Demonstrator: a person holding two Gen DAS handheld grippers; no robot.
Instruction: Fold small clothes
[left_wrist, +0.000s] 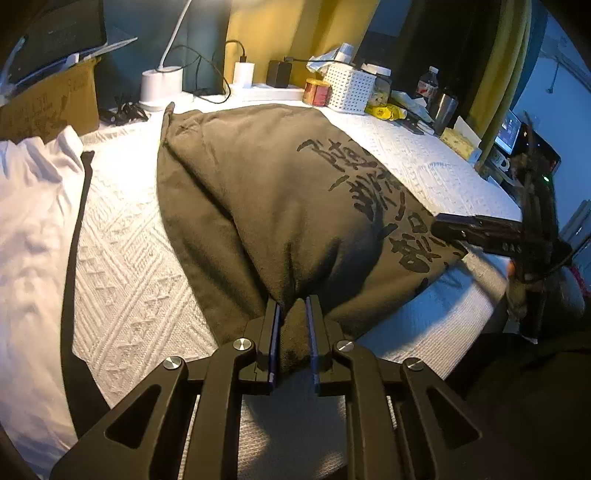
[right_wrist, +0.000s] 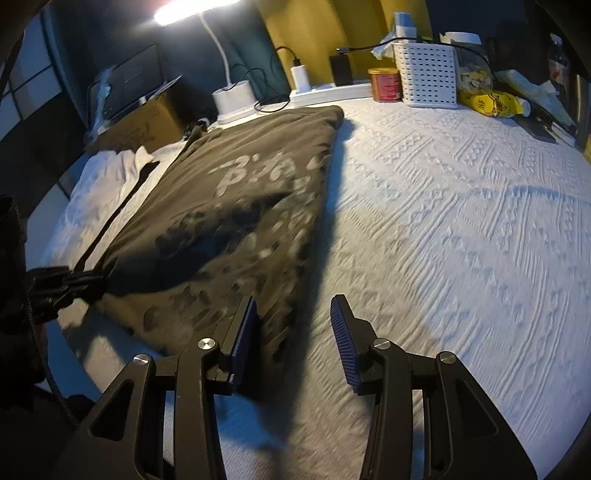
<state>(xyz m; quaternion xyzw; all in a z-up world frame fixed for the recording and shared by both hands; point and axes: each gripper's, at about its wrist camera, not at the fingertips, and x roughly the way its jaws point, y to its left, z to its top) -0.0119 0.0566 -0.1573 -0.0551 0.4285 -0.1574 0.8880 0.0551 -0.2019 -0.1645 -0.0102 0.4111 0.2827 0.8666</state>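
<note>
A white garment lies along the left edge of the white textured bedspread; beside it an olive printed shirt stretches lengthwise from the near edge toward the far clutter. The left gripper is clenched on the shirt's bunched near hem. The right gripper, jaws parted and gripping nothing, hovers at the shirt's near right corner, the cloth's edge lying just inside its left finger. A lamp base and white basket line the far edge in a dim room.
</note>
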